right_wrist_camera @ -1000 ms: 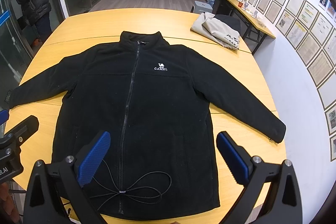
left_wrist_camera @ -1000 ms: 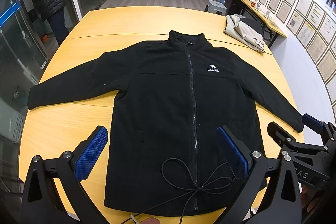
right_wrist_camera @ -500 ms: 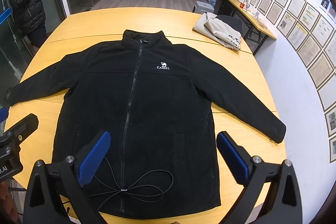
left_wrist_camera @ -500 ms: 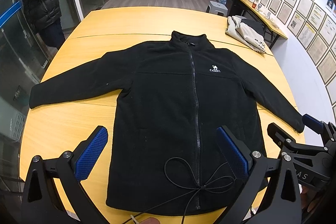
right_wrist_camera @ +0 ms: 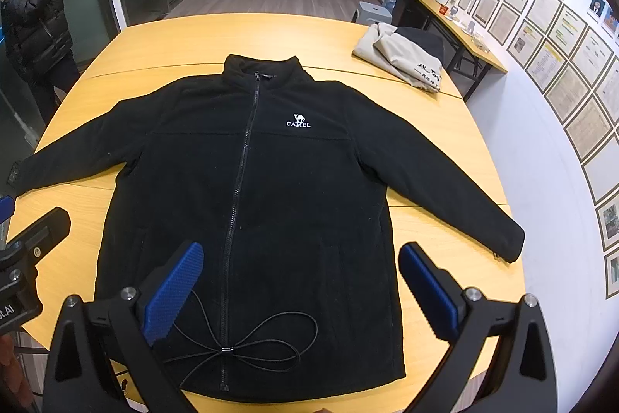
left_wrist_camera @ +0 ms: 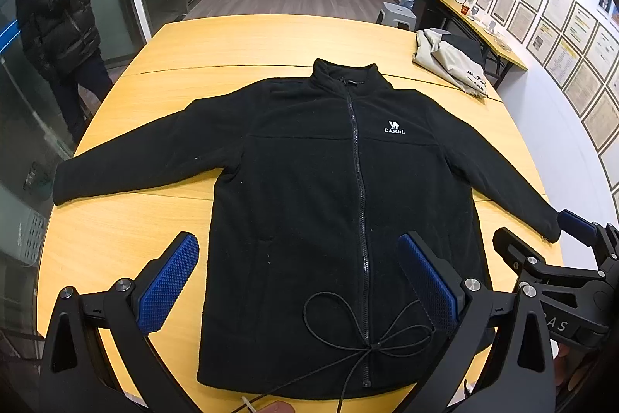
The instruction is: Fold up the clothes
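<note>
Black fleece jacket [left_wrist_camera: 321, 204] lies flat and face up on the yellow table [left_wrist_camera: 240, 41], zipped to the collar, which points to the far edge. Hem runs along the near edge, sleeves spread toward the left and right edges. White CAMEL logo [left_wrist_camera: 394, 127] on chest. Black drawstring [left_wrist_camera: 367, 331] loops loose over the hem by the zipper bottom.

Left gripper [left_wrist_camera: 298, 281]: jaws wide apart, holding nothing, above the hem on the jacket's left part. Right gripper [right_wrist_camera: 301, 291]: jaws wide apart, holding nothing, above the hem on its right part.

Beige garment [right_wrist_camera: 402, 64] is bunched at the far right corner, well apart from the jacket. Person in dark puffer coat [left_wrist_camera: 54, 18] stands beyond the left edge.
</note>
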The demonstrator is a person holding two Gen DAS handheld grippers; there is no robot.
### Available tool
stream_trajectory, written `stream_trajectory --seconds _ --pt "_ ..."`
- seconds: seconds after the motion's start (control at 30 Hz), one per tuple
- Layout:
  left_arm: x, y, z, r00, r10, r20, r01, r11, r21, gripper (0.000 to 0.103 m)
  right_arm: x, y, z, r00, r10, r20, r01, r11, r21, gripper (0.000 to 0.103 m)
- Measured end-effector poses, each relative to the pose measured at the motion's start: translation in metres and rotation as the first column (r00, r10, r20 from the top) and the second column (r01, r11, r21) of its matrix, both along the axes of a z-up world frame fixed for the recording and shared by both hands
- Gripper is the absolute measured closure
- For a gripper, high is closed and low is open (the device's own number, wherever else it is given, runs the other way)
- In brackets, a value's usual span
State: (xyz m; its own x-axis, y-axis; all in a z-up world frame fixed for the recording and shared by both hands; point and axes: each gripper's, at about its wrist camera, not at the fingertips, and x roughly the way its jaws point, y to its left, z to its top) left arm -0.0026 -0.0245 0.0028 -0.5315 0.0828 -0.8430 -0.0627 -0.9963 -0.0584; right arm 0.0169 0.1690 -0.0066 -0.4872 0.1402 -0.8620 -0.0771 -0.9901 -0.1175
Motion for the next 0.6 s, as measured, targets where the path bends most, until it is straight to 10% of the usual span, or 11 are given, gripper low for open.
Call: stream_trajectory --seconds 0.33,0.6 --pt "-0.003 -0.006 -0.010 1.000 -0.018 0.007 0.018 1.000 0.002 0.000 -0.001 -0.005 -0.006 1.000 -0.012 0.013 0.012 1.000 -0.007 0.000" --pt "-0.039 0.001 -0.040 0.999 -0.031 0.019 0.031 0.999 -0.029 0.000 -0.012 0.068 -0.051 0.984 -0.124 0.126 0.153 0.956 -0.249 0.000"
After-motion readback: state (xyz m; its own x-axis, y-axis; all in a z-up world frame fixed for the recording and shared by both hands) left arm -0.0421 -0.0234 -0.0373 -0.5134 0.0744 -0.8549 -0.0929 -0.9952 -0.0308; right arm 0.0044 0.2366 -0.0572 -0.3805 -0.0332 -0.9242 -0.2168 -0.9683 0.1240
